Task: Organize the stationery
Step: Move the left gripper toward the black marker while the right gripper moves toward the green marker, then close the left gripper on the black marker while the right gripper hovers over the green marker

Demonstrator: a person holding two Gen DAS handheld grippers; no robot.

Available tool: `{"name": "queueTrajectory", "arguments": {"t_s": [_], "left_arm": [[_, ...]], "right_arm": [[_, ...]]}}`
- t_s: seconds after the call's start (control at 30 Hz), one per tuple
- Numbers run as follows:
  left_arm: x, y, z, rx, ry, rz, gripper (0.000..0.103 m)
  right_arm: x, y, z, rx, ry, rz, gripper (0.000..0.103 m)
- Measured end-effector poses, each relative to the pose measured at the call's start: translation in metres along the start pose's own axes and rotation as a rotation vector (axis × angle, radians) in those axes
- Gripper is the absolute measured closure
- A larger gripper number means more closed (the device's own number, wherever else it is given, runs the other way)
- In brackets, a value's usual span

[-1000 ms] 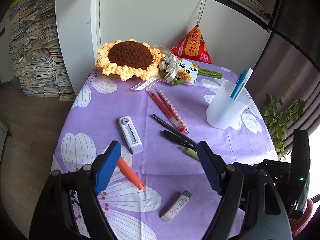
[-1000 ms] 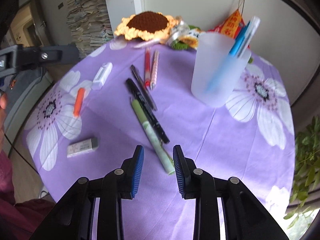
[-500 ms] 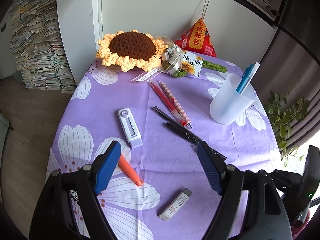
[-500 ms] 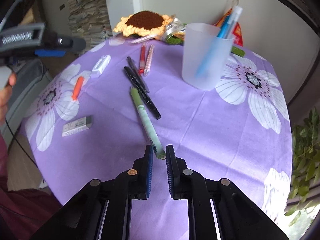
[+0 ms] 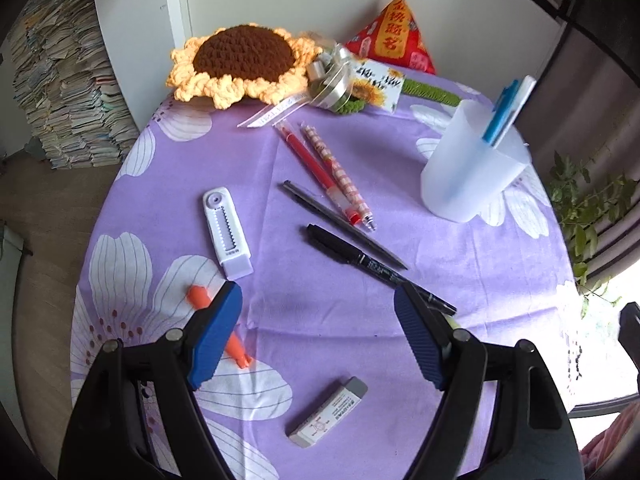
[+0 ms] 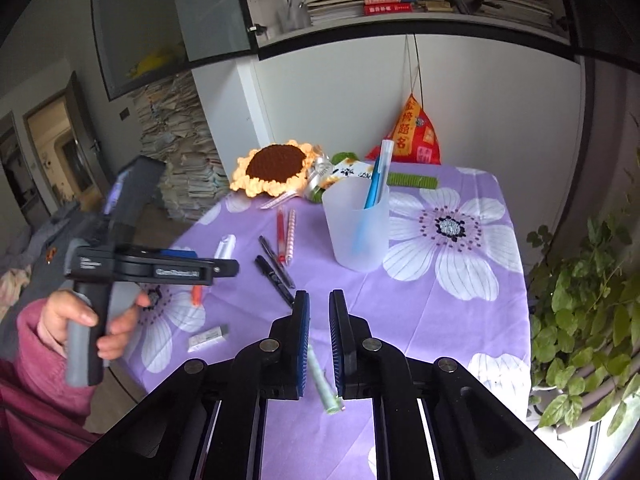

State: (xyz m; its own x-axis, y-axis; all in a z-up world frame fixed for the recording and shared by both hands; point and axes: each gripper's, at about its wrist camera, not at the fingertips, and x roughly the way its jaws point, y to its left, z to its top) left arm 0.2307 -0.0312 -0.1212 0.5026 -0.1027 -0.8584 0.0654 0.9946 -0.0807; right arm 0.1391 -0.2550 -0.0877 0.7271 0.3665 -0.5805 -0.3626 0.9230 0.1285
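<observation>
My right gripper [image 6: 319, 300] is nearly closed on a pale green pen [image 6: 323, 384], whose end hangs below the jaws, lifted above the table. A frosted cup [image 6: 356, 226] with a blue pen stands beyond it; it also shows in the left wrist view [image 5: 468, 176]. My left gripper [image 5: 318, 300] is open and empty above the cloth. Ahead of it lie a black marker [image 5: 376, 268], a thin dark pen [image 5: 344, 224], a red pen [image 5: 316, 172], a striped pen [image 5: 340, 176], a white correction tape [image 5: 226, 232], an orange pen [image 5: 208, 304] and an eraser [image 5: 328, 412].
A crochet sunflower [image 5: 244, 64] with ribbon and a red triangular pouch [image 5: 392, 40] sit at the table's back edge. A potted plant [image 6: 588, 312] stands right of the table. Stacked papers [image 5: 60, 92] are on the floor at left.
My right gripper has closed on the green pen and lifted it off the cloth, tilting upward. My left gripper has drifted slightly nearer the table and stays open.
</observation>
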Motion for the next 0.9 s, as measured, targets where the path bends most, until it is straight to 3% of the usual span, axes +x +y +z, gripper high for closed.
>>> {"name": "queueTrajectory", "arguments": {"t_s": [0.2,0.3,0.43,0.7,0.8,0.9], "left_arm": [[0.024,-0.001,0.003,-0.051,0.068,0.071,0.025],[0.04,0.004,0.011,-0.137,0.115,0.079,0.027],[0.057,0.011,0.022,-0.251,0.179,0.108,0.038],[0.066,0.012,0.038,-0.307,0.235,0.179,0.032],[0.068,0.011,0.041,-0.303,0.258,0.154,0.031],[0.064,0.016,0.038,-0.359,0.273,0.048,0.031]], "right_arm": [[0.017,-0.003,-0.018,-0.039,0.121,-0.028,0.092],[0.026,-0.002,-0.031,-0.044,0.166,-0.062,0.092],[0.027,-0.004,-0.039,-0.028,0.176,-0.058,0.092],[0.02,-0.009,-0.045,-0.023,0.166,-0.071,0.091],[0.021,-0.012,-0.046,-0.012,0.167,-0.073,0.091],[0.021,-0.012,-0.047,-0.012,0.168,-0.072,0.091]]}}
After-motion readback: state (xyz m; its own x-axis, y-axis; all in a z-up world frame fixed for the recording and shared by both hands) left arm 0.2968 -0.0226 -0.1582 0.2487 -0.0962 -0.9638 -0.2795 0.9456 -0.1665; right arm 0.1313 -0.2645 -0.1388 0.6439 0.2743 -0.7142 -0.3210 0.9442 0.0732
